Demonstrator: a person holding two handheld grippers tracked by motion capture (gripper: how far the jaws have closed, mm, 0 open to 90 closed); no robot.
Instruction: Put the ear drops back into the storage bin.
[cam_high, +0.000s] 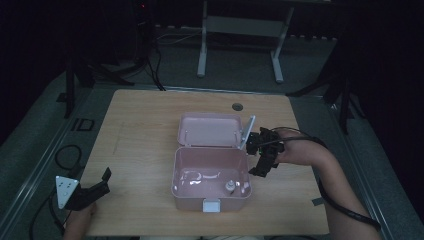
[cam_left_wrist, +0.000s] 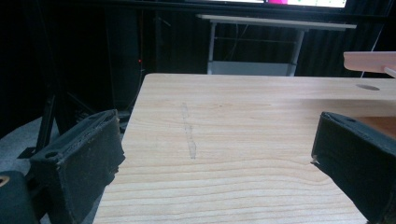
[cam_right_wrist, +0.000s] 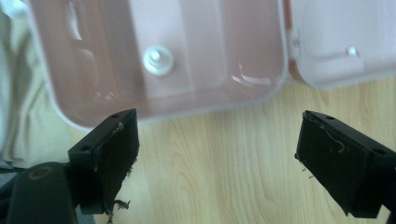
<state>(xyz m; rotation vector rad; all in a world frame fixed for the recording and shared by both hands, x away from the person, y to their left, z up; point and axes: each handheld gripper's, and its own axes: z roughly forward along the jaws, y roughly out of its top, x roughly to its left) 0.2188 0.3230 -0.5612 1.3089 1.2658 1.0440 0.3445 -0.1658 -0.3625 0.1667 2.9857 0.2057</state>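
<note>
Our tongs stand open beside the pink box

Our right tongs (cam_high: 263, 162) gape empty just right of the box (cam_high: 211, 172), a small silver piece (cam_high: 230, 186) inside it; our left tongs (cam_high: 95, 190), also open, rest on the tabletop (cam_high: 145, 130) well left.

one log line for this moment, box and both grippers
pink box: lid open | small white piece: inside box | right gripper: open, empty, beside box | left gripper: open, empty, table edge
</note>
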